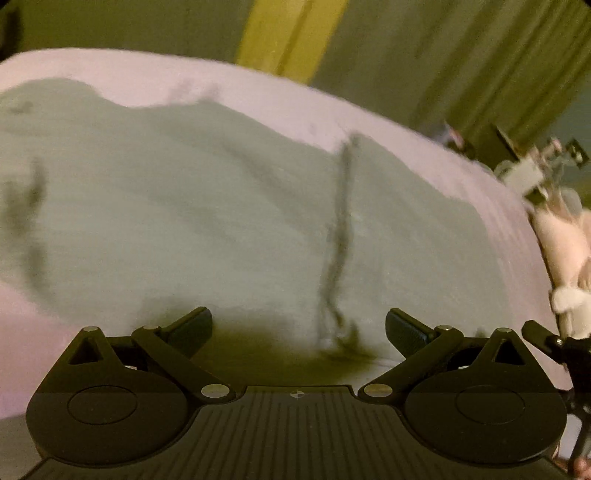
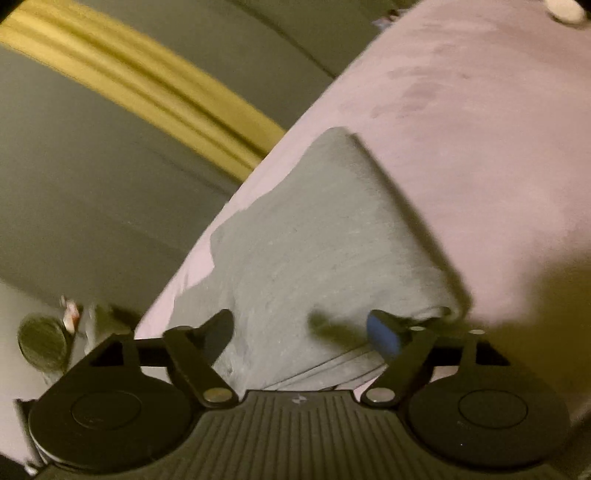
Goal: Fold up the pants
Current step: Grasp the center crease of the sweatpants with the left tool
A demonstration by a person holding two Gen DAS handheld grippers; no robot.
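Pale grey-green pants [image 1: 192,206] lie spread on a pinkish-white bed sheet [image 1: 369,122], with a dark drawstring [image 1: 340,236] running down them. My left gripper [image 1: 298,332] is open just above the pants' near edge, holding nothing. In the right wrist view the pants [image 2: 317,236] lie on the sheet [image 2: 480,147] near the bed's edge. My right gripper [image 2: 301,332] is open over the pants' near part, with fabric between the fingers and not clamped. Both views are blurred.
The other gripper's hand and frame [image 1: 546,221] show at the right in the left wrist view. Green curtains [image 1: 498,66] and a yellow strip [image 1: 288,33] hang behind the bed. The floor with small objects [image 2: 48,339] lies left of the bed edge.
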